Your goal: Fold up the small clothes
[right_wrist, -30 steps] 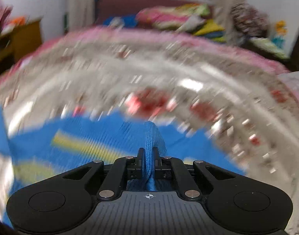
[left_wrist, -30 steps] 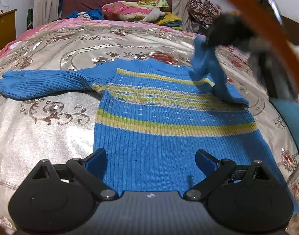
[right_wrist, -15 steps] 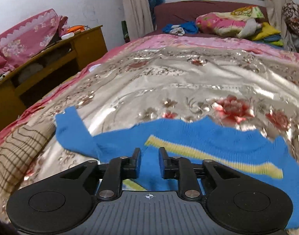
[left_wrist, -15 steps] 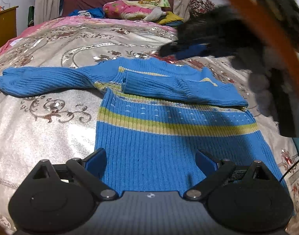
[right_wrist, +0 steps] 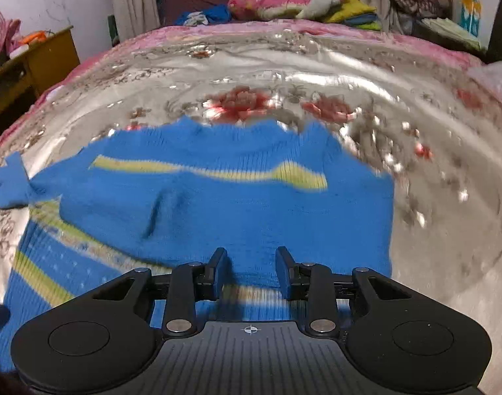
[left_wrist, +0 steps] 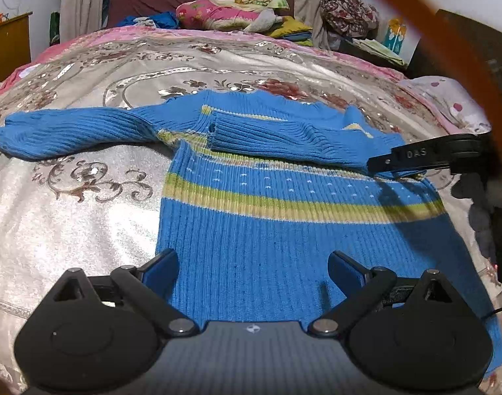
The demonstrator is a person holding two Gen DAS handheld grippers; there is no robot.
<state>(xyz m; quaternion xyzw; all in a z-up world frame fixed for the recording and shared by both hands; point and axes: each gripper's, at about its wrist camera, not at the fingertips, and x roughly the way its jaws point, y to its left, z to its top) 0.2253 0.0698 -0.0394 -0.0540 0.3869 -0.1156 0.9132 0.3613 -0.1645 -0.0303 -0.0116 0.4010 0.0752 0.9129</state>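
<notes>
Sleeve dropped across sweater | right gripper jaws opening, empty | left gripper jaws wide, empty

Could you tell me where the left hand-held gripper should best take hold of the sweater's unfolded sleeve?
Probably at the cuff end of the outstretched sleeve, coming from the bedspread side: it lies flat and clear of the sweater body, so it can swing across.

Right gripper hangs over the blue sweater, its fingers opening with nothing pinched between them. One sleeve lies folded across the chest, the other trails off left on the shiny floral bed.
</notes>
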